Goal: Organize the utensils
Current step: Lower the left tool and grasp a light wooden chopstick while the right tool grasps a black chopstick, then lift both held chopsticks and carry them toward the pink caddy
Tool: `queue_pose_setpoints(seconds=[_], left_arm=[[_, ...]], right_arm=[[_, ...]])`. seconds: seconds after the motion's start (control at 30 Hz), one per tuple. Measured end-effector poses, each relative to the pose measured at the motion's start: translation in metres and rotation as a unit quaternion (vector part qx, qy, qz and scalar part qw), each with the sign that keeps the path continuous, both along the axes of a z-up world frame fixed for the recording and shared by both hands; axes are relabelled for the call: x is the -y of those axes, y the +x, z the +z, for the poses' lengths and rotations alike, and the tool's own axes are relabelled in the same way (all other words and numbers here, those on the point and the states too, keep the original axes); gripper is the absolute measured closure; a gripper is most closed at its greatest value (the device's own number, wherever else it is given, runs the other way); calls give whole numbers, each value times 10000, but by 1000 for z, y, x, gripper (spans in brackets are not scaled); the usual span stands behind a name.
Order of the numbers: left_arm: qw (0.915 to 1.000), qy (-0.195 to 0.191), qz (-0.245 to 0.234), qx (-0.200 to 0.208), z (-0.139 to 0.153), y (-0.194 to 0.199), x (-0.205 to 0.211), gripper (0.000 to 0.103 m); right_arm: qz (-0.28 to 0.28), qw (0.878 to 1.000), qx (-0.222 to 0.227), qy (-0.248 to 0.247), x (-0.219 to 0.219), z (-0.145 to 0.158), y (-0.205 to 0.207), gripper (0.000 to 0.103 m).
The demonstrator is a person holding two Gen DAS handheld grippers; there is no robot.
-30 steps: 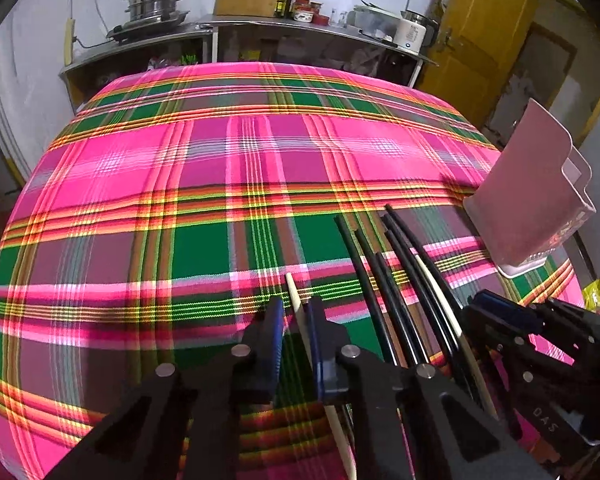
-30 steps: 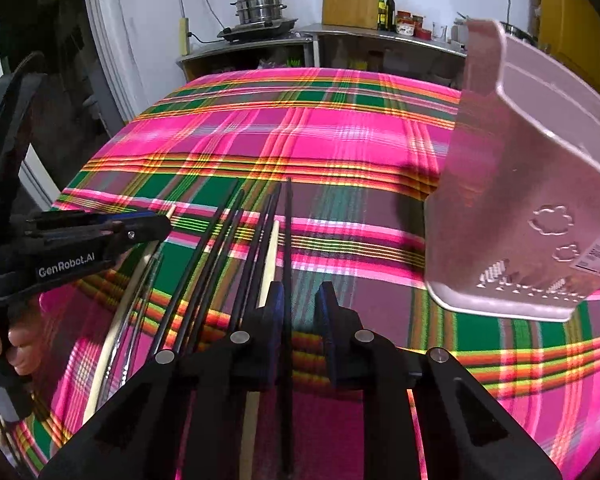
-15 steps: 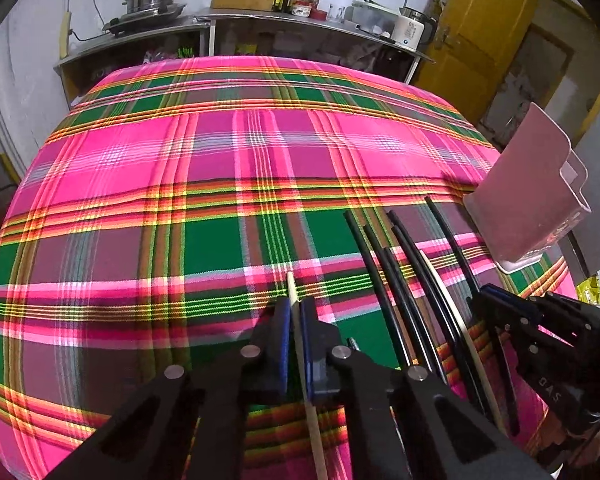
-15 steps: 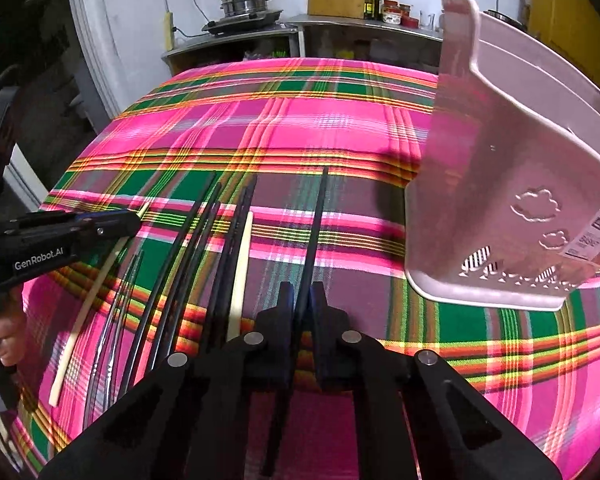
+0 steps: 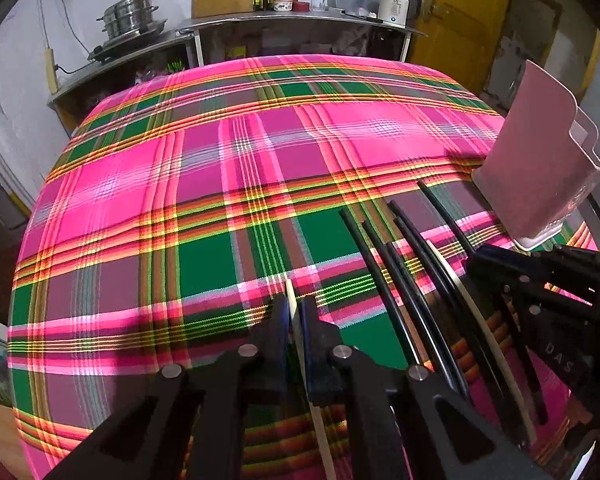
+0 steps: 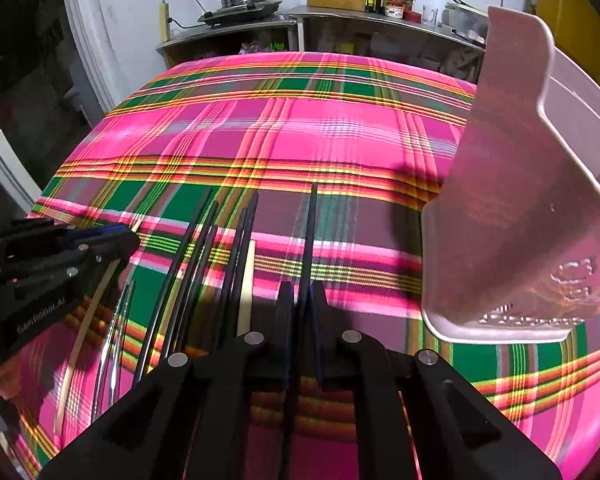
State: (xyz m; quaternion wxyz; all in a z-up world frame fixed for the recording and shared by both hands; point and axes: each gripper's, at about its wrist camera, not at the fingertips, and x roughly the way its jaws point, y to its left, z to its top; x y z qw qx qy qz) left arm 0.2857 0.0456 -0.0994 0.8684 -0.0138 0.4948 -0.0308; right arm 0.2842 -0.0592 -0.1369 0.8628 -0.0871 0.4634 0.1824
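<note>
A: Left gripper, low centre of the left wrist view. State?

B: Jaws closed on a pale chopstick. Its tip pokes out just past the pads; the rest runs down and out of the bottom of the frame.

A: Right gripper?

B: Low centre of the right wrist view, jaws closing, pads already pinching a black chopstick. That stick points straight up the frame, with its tip over the plaid cloth on the desk.

A: The rest of the utensils?

B: Loose black chopsticks lie fanned on the cloth, left of the held black one. A second pale chopstick lies just beside them. Further left, something thin and metallic; too blurred to name.

A: The holder?

B: Pink plastic utensil holder, upright on the cloth, right side of the right wrist view. Perforated base, cloud shapes embossed on the wall. Near the held black chopstick, not touching it. In the left wrist view it stands at the right edge.

A: Background?

B: Steel counter along the top of the frame, stacked pots at upper left, bottles, a yellow door at upper right.
</note>
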Motion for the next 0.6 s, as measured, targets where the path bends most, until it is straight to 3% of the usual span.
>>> queue_pose_setpoints(seconds=[0.3,0.6], left_arm=[[9989,-445,108,66,15,-6,-16,99],[9965,-531,-53,641,81,-35,-25,99]], right_arm=[[69,9991,147,392,8,23,-10,97],[73,9954,532,791,22,72,-36,97]])
